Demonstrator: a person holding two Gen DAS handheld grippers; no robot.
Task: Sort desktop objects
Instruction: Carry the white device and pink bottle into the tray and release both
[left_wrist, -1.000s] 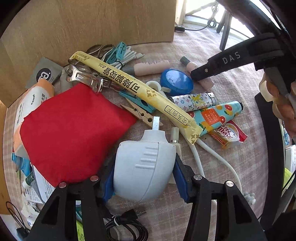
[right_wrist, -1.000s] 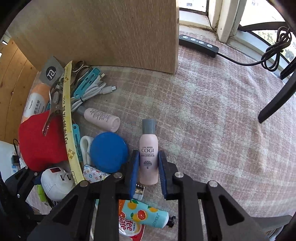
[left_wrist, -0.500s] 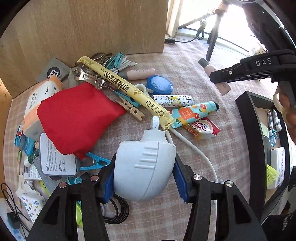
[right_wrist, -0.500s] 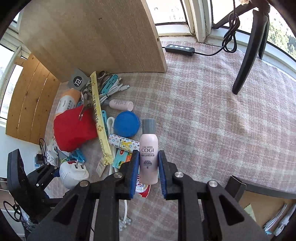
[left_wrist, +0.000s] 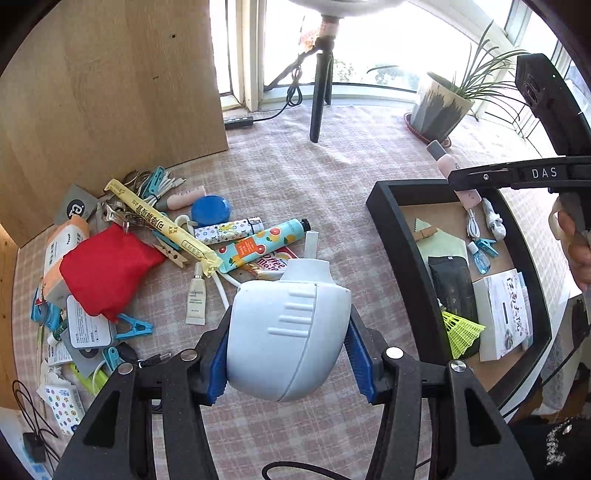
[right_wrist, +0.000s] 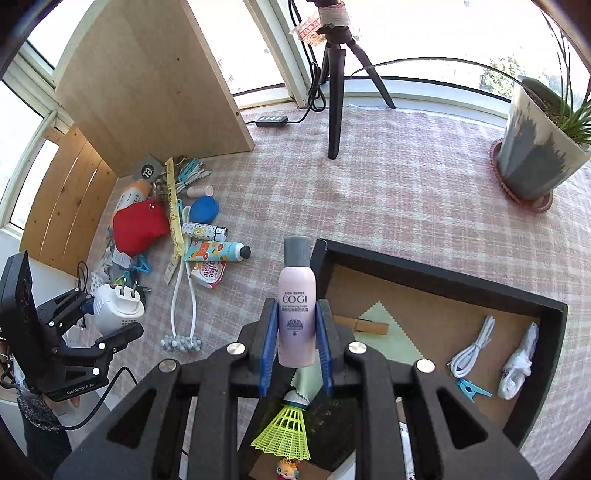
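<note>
- The tabletop (right_wrist: 424, 177), covered by a pink checked cloth, is bounded at the far side by a window sill; a broad bare stretch of cloth is seen between the clutter pile on the left and the plant pot (right_wrist: 535, 155) on the right, broken only by a tripod leg (right_wrist: 334, 107).
- A wooden board (left_wrist: 107, 92) is stood upright behind the pile, closing that side off.
- The black tray (right_wrist: 439, 275) is placed at the near right; its raised rim stands well apart from the pile, and bare brown floor is seen inside it between a wooden clothespin (right_wrist: 364, 325) and a white cable (right_wrist: 474, 345).
- The left gripper (left_wrist: 290, 352) is closed on a white plug adapter (left_wrist: 291, 328), which is clamped between the blue pads and held above the cloth, between the pile and the tray's left rim.
- The right gripper (right_wrist: 295, 347) is closed on a pink bottle (right_wrist: 296, 314), held upright with its grey cap up, above the tray's near-left corner.
- A yellow shuttlecock (right_wrist: 286, 432) is seen lying in the tray below the right gripper.
- A red pouch (left_wrist: 105, 269), a blue round lid (left_wrist: 210, 210) and a fruit-print tube (left_wrist: 264, 240) lie in the pile.
</note>
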